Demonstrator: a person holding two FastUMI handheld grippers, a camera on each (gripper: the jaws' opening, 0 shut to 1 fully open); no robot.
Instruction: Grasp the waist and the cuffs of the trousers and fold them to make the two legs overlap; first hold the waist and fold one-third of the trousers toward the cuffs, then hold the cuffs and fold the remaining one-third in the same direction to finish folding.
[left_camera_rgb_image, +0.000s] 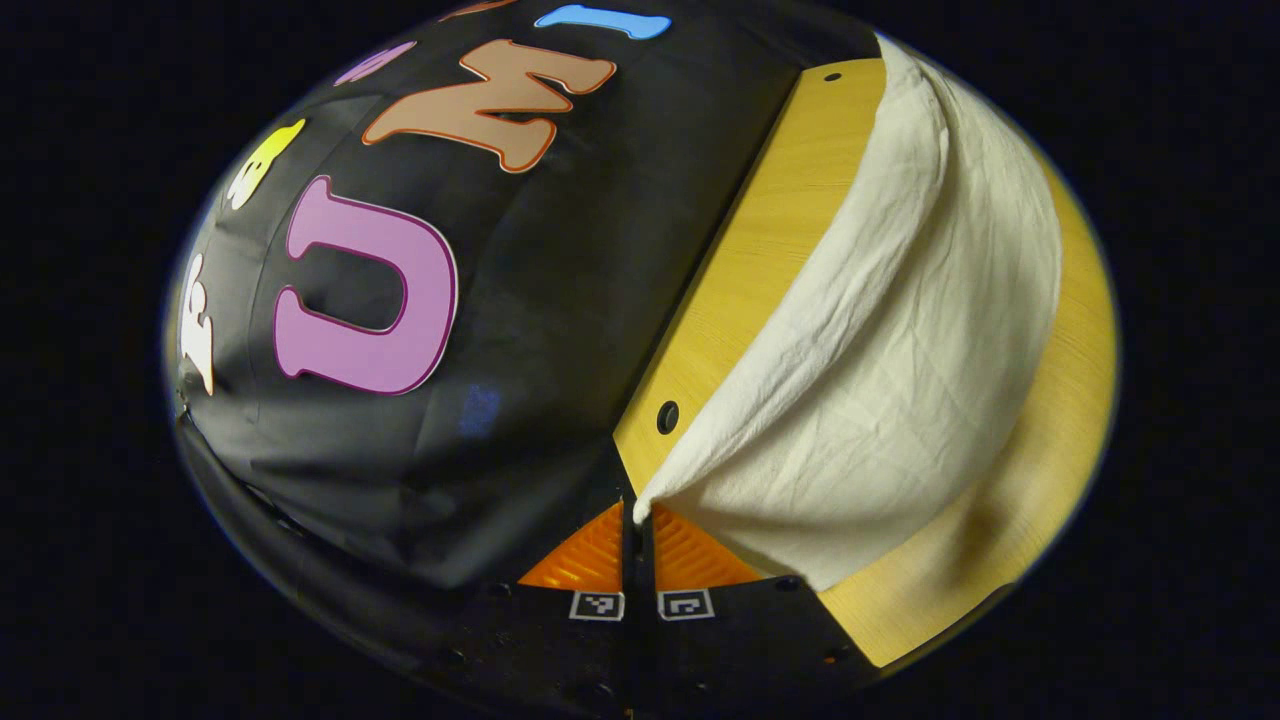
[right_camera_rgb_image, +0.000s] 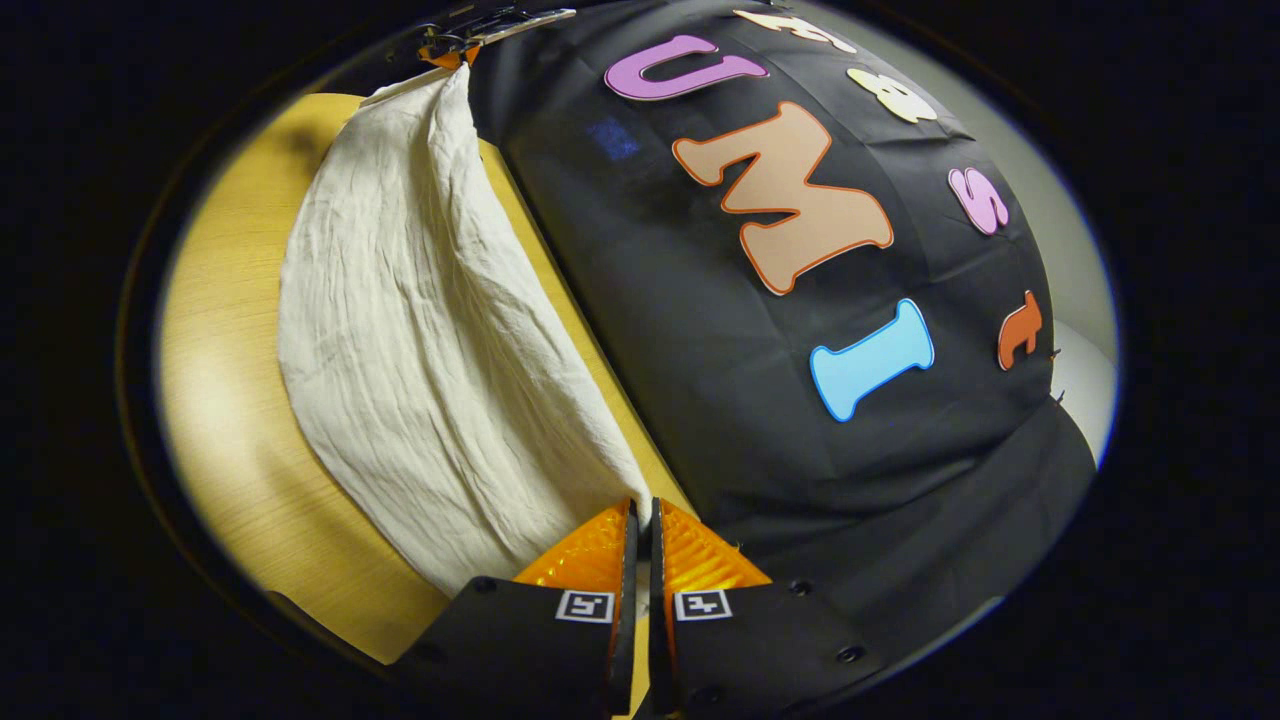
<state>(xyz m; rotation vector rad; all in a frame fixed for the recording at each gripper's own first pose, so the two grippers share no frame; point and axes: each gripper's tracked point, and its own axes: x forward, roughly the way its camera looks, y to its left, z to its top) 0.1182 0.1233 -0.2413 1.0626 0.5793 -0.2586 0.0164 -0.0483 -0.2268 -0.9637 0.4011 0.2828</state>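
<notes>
In the left gripper view I find my left claw (left_camera_rgb_image: 638, 520) with its two fingers drawn together and a corner of the trousers (left_camera_rgb_image: 880, 350) pinched between the tips, so I record it as clamped on the cloth. From that pinch the pale, creased fabric rises off the surface and fans out and away, the lifted edge running taut toward the far end while the lower fold sags back onto the counter (left_camera_rgb_image: 760, 250). In the right gripper view I find my right claw (right_camera_rgb_image: 640, 510) in the same condition, fingers closed with only a thin seam between them and the near corner of the trousers caught at the tips. From there the cloth spreads up and to the left across the wooden counter, wrinkled along its length, and narrows to a second raised corner at the top of that view, where the left claw grips it. The garment therefore hangs stretched between the two claws along one edge, that edge lying just beside the counter's far border, with the remaining fabric draped down onto the counter top. A dark round hole (left_camera_rgb_image: 667, 416) sits in the counter close to the left claw's pinch. Behind the counter's edge stands the black cloth wall (right_camera_rgb_image: 720, 330) of the booth
</notes>
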